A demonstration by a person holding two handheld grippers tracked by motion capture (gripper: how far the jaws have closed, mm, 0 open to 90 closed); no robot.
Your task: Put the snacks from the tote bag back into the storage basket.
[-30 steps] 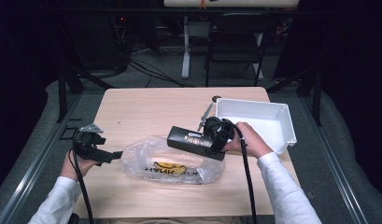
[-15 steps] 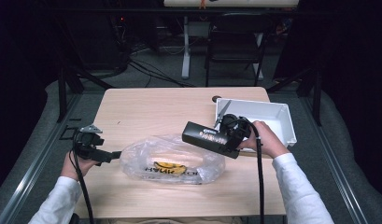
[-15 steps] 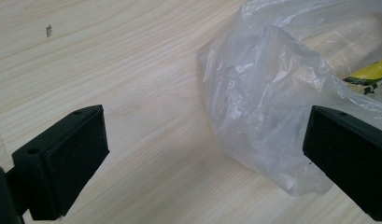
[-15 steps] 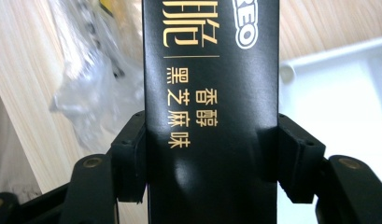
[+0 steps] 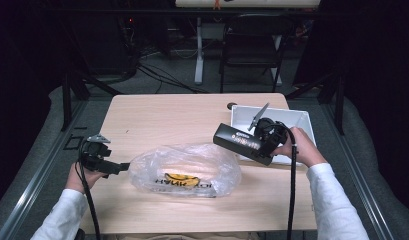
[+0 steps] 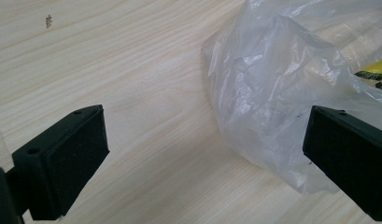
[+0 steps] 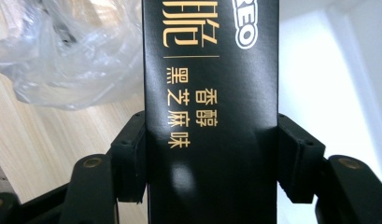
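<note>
My right gripper (image 5: 252,146) is shut on a long black box (image 5: 242,143) with gold lettering, holding it in the air at the left edge of the white tray (image 5: 297,119). In the right gripper view both pads clamp the black box (image 7: 211,112) by its sides. A crumpled clear plastic bag (image 5: 184,170) with a yellow and black print lies mid-table. My left gripper (image 5: 123,167) rests low at the bag's left end, jaws open. In the left gripper view the plastic bag (image 6: 272,93) lies just ahead, with its edge by the right jaw.
The light wooden table (image 5: 157,117) has bare room behind the bag and along its front. A small dark object (image 5: 231,105) sits at the tray's far left corner. A chair (image 5: 252,50) and cables stand on the floor beyond the table.
My right gripper has carried the black box to the right, off from above the bag toward the white tray. The left gripper has stayed in place.
</note>
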